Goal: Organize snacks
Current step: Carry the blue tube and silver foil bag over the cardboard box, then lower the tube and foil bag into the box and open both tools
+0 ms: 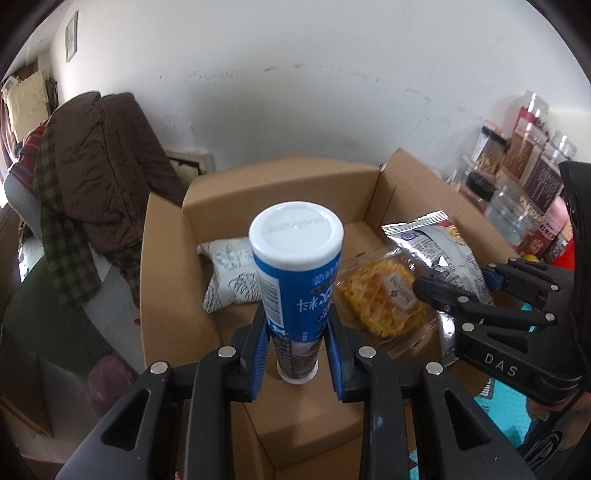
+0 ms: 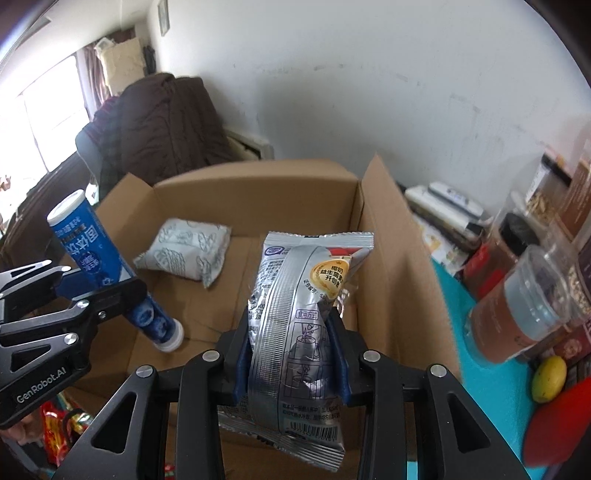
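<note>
Over the cardboard box (image 1: 288, 177), left tongs (image 1: 297, 350) clamp the blue tube (image 1: 295, 273); right tongs (image 2: 291, 354) clamp the silver packet (image 2: 303, 314).

A lived-in home room — coats (image 1: 103, 162) heaped, wall picture (image 1: 71, 36), curtained window (image 2: 51, 122)

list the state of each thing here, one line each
left tongs: shut on the blue tube
blue tube: capped, held tilted over the box
right tongs: shut on the silver packet
silver packet: sealed, held over the box
cardboard box: flaps open
white patterned pouch: lying in the box
clear bag of yellow snacks: sealed, lying in the box
</note>
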Tool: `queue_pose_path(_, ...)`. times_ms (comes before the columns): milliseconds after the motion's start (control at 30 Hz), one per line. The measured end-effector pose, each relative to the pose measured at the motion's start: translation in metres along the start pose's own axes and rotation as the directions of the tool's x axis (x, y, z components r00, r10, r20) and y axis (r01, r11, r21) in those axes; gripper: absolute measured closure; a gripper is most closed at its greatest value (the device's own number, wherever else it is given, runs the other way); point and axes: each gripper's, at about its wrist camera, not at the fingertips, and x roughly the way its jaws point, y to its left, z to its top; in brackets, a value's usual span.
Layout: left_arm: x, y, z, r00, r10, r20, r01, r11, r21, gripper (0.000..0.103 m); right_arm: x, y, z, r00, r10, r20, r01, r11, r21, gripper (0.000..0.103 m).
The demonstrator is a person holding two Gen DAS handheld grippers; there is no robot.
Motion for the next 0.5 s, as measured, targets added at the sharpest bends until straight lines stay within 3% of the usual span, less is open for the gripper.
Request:
queue_pose_path(167, 0.005, 0.003, 0.002, 0.998, 0.02, -0.056, -0.021, 1.0, -0.013, 0.075, 0.001, 0.003, 0.0, 0.999, -0.042, -0.027, 0.042, 0.999, -0.019, 0.06)
queue_pose_path(233, 0.006, 0.002, 0.003, 0.997, 0.031, -0.07, -0.032, 0.999, -0.016, 0.075, -0.003, 0.006, 0.0, 0.998, -0.054, -0.02, 0.053, 0.998, -0.024, 0.051)
queue_pose_path(500, -0.013, 0.005, 0.005, 0.997, 0.054, -0.06, -0.056, 0.998, -0.042, 0.075, -0.026, 0.012, 0.006, 0.997, -0.071, 0.014, 0.072, 0.997, -0.031, 0.051)
